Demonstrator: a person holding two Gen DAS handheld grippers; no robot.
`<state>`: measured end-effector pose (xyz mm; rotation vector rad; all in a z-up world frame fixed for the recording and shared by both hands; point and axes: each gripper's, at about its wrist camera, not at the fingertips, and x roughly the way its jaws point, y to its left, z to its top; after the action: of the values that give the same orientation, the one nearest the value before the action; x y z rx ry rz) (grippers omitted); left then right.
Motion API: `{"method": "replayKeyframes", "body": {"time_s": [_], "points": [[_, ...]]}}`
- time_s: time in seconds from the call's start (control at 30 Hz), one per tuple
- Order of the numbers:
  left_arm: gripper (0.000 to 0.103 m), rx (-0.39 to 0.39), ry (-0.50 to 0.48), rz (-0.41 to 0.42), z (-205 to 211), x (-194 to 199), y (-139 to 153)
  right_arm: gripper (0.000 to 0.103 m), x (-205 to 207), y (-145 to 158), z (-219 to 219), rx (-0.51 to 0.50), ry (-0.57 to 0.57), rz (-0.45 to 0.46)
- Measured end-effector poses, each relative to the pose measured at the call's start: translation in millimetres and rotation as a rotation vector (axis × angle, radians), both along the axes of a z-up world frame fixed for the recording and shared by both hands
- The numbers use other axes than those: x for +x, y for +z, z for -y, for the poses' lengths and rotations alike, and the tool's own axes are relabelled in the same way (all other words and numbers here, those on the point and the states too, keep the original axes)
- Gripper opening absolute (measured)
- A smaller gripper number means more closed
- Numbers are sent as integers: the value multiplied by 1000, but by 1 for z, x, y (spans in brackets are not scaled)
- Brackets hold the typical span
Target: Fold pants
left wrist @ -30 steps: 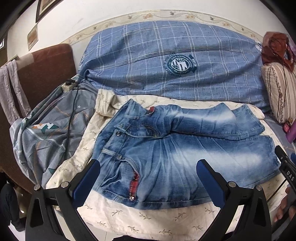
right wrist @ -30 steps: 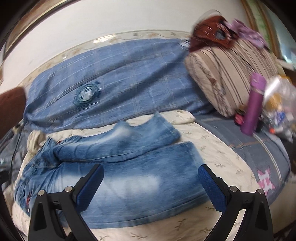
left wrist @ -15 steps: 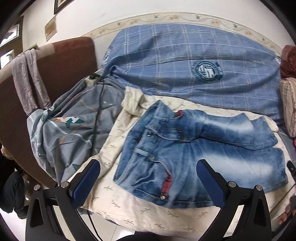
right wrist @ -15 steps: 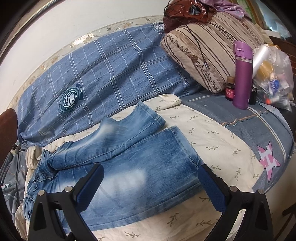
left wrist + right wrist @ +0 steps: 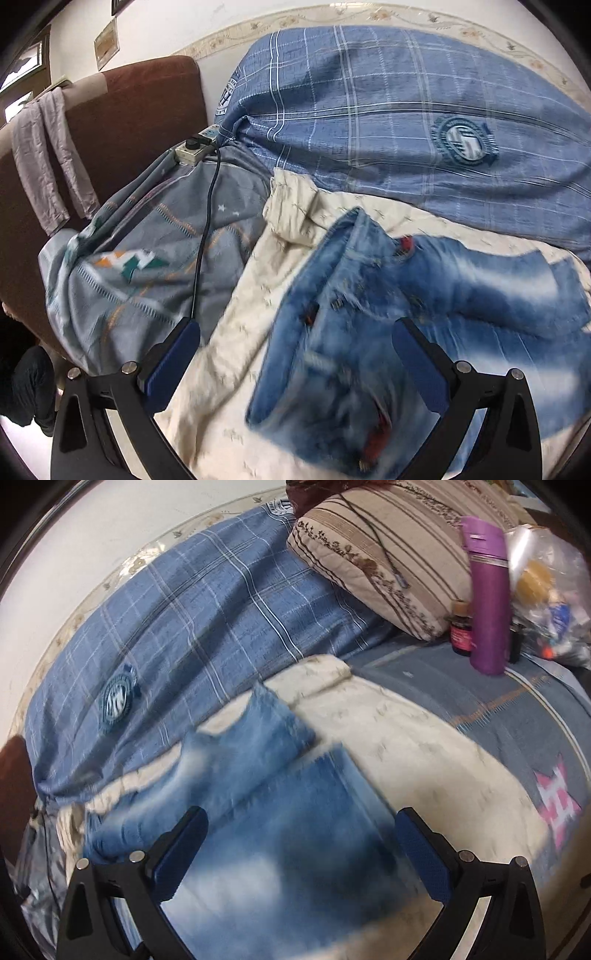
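Blue pads line the two fingers of the left gripper (image 5: 295,354), which are spread wide with nothing between them; it hangs above the near edge of the bed, apart from the cloth below. The right gripper (image 5: 301,840) is likewise spread wide and empty, its fingers framing a stretch of denim without touching it.

Under both lies the pair of jeans (image 5: 388,332), washed-out blue, spread on a cream quilt (image 5: 236,332) printed with small sprigs. In the left wrist view the waistband end sits just ahead of the fingers, blurred, with a red patch showing at the pocket edge; the legs run off to the right. In the right wrist view the jeans (image 5: 280,812) show the leg ends: one leg lies flat and broad in front, the other angles away behind it, its hem resting on the quilt.

To the left of the quilt lies a grey patterned sheet (image 5: 147,266), with a black cable (image 5: 205,229) running across it to a power strip (image 5: 195,146) near a brown headboard (image 5: 122,110). Beyond the jeans is a blue checked blanket (image 5: 388,110) with a round crest. Farther right stand a purple bottle (image 5: 487,598), a striped pillow (image 5: 388,554) and a plastic bag (image 5: 550,590).
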<state>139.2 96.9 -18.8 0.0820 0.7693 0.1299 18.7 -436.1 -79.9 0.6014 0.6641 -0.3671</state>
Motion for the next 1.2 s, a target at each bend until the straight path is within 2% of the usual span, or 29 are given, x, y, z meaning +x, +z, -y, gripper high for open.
{"method": "replayKeyframes", "body": {"time_s": [0.13,0.2,0.3,0.4,0.53,0.67,0.83,0.9,0.97,1.0,1.07,1.13,1.2], "points": [[103,-9,37,-16,6,64,-3,102,59,8,28,38,-21,-20],[103,-43,58,-36,11,96,-7,102,93,9,37,52,-24,-29],[103,-90,81,-65,24,140,-19,102,130,6,46,22,-29,-41],[103,-96,85,-114,43,178,-37,101,161,-4,57,28,-31,-51],[103,-142,82,-157,54,207,-58,97,195,-11,59,-24,18,-66],[103,-98,63,-224,60,234,-79,81,224,-22,55,-58,86,-115],[103,-138,39,-293,52,254,-97,77,254,-37,53,-83,83,-179],[95,-166,41,-314,45,261,-104,71,265,-47,50,-99,94,-230],[89,-215,53,-317,38,265,-105,58,272,-57,47,-118,97,-283],[82,-234,50,-307,36,266,-104,54,274,-61,45,-126,98,-295],[74,-235,36,-295,37,268,-105,40,276,-65,37,-157,105,-308],[68,-226,34,-298,38,270,-109,35,276,-62,24,-229,116,-326],[55,-234,29,-296,39,268,-108,29,275,-59,18,-262,117,-325]]}}
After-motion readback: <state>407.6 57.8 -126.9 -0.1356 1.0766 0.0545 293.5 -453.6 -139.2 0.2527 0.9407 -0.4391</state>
